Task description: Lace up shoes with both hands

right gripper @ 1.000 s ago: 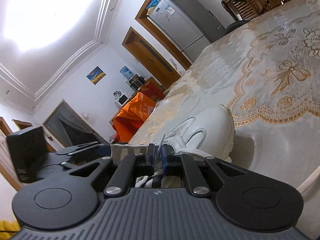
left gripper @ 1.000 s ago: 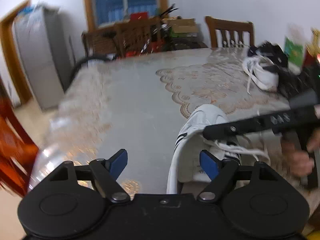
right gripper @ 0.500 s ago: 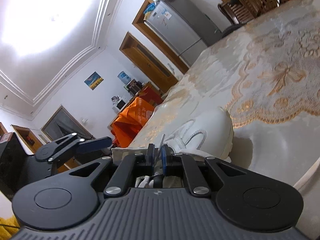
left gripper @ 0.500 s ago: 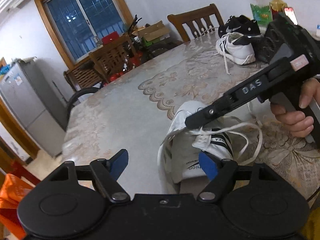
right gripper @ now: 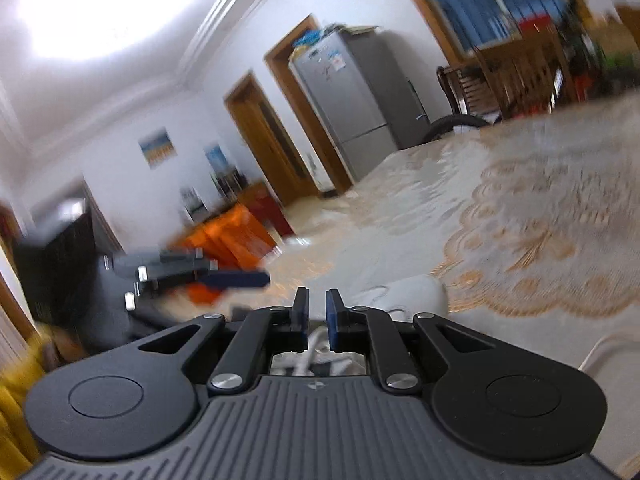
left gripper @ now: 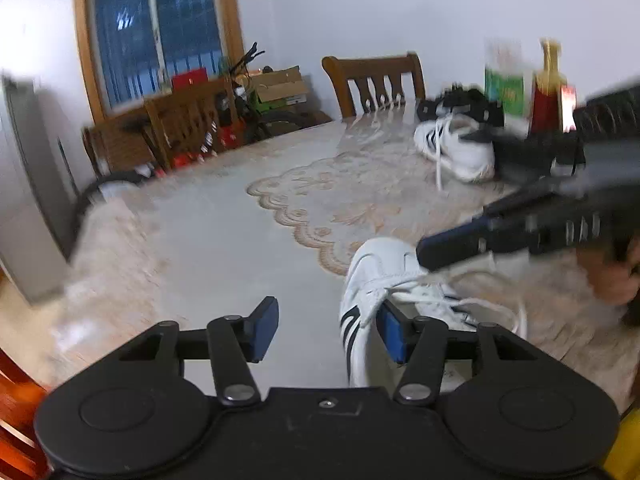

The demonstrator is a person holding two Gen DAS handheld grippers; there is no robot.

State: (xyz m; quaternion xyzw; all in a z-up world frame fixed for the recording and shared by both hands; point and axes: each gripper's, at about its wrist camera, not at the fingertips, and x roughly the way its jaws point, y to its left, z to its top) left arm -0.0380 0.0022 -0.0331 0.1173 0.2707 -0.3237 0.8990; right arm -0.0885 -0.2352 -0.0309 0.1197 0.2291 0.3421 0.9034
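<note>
The shoe (left gripper: 380, 276) lies on the tabletop (left gripper: 240, 248) just ahead of the left gripper (left gripper: 326, 330), toe pointing away, its laces (left gripper: 472, 304) loose and looped over the tongue and out to the right. In the right wrist view only its toe (right gripper: 420, 294) shows past the fingers.

The left gripper's fingers have just been closing and now stand partly apart; the right-hand pad (left gripper: 390, 334) sits close against the shoe's collar, but nothing is pinched between them. The right gripper (right gripper: 317, 312) reaches in above the shoe from the right, its fingers nearly together with a narrow gap. A white lace strand (right gripper: 310, 350) runs under that gap, and whether the pads bite on it I cannot tell.

This looks like the middle of lacing: one strand drawn up by the right hand, the left coming in to take over or to steady the shoe. The next move probably calls for the left fingers to settle on a lace end or the eyelet edge, and for the right to keep the strand taut so it does not slip back.

There is wide bare tabletop to the left and ahead. A second shoe (left gripper: 460, 148), a bottle (left gripper: 548, 92) and other clutter stand well apart at the far right. The near edge is close under both hands.
</note>
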